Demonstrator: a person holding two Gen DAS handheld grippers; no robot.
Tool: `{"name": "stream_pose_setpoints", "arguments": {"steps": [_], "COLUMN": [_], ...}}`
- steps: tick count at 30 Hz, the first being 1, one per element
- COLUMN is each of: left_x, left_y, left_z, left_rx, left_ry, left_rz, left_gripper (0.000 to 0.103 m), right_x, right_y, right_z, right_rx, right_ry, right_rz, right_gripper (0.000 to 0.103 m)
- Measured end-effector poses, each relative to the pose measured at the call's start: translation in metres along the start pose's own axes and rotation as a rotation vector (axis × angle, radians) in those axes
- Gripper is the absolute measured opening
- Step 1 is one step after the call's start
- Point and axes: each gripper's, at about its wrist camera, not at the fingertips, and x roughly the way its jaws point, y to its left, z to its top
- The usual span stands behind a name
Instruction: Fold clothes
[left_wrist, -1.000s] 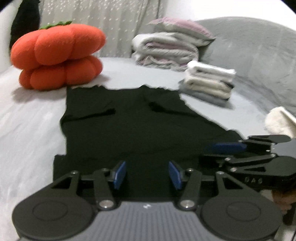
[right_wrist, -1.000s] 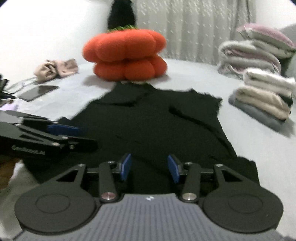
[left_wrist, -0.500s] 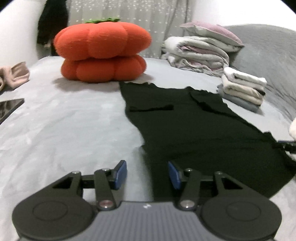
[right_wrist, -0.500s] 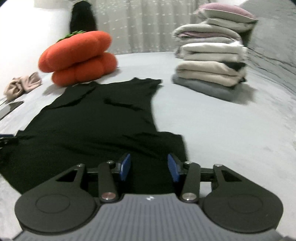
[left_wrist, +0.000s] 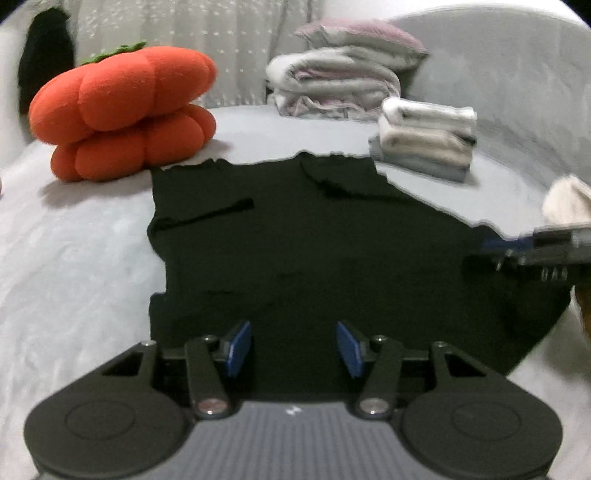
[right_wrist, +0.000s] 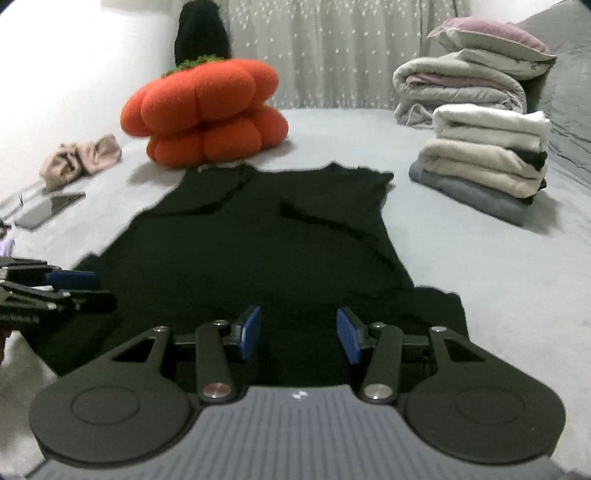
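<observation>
- I keep the left gripper (left_wrist: 293, 349) over the near hem of the black garment (left_wrist: 295, 240). Its jaws stand about half open, with nothing pressed between the blue pads (left_wrist: 238, 347). My judgement: this gap suits pinching a thin hem.
- I keep the right gripper (right_wrist: 298, 334) at the same hem, further along it toward the garment's other side. Its jaws also stand about half open and grip nothing. Each gripper shows at the edge of the other's view, so the two stand side by side. I read this as the stance for lifting both hem corners together.
- The black garment lies spread flat on the bed (right_wrist: 498, 266), hem toward me and neckline away. Both sleeves appear already turned in over the body. This leaves a narrow strip, ready for a fold from hem toward neck.
- A phone (right_wrist: 51, 208) and a crumpled beige cloth (right_wrist: 81, 160) lie to the left, apart from the garment.
- The stack of folded clothes (right_wrist: 484, 158) sits to the right, near the garment's shoulder. I judge it to be the destination for finished items.
- The orange pumpkin cushion (right_wrist: 205, 114) sits just beyond the neckline.
- Rolled bedding and a pillow (right_wrist: 461, 81) sit furthest back, before the curtain.
</observation>
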Motion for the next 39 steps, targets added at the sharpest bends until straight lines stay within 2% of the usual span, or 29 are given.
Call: {"name": "stream_pose_setpoints", "arguments": {"steps": [2,6,15,25,29,33,35,39], "left_x": [-0.003,-0.018,-0.049,-0.068,-0.075,-0.076,-0.074,-0.071], "left_y": [0.006,0.030,0.050,0.073,0.079,0.090,0.093,0.093], "left_z": [-0.003,-0.007,-0.002,-0.006,-0.016,-0.032,-0.040,-0.051], "left_rx": [0.007,-0.068,-0.254,-0.503,-0.575,-0.715,-0.779,-0.858], "left_ry": [0.003,0.011,0.059,0.228,0.278,0.312,0.322,0.304], "left_rz": [0.015,0.036,-0.057,-0.108,-0.144,-0.213,-0.237,-0.242], "left_gripper": [0.053,0.053,0.055,0.059,0.059,0.059,0.059,0.058], "right_x": [0.002,-0.007,-0.042,-0.083,-0.093,-0.100,-0.103,-0.102], "right_y": [-0.006,-0.026,-0.042,-0.073,-0.094,-0.111,-0.114,-0.108], "right_z": [-0.004,-0.011,-0.005,-0.007,-0.020,-0.044,-0.050,-0.054], "right_rx": [-0.013,0.011,0.132,0.411,0.611,0.833,0.871,0.867], "right_ry": [0.019,0.027,0.055,0.157,0.216,0.243,0.244,0.255], "right_rz": [-0.020,-0.058,-0.006,0.061,0.098,0.176,0.177,0.160], "right_gripper": [0.050,0.050,0.050,0.050,0.050,0.050,0.050,0.051]}}
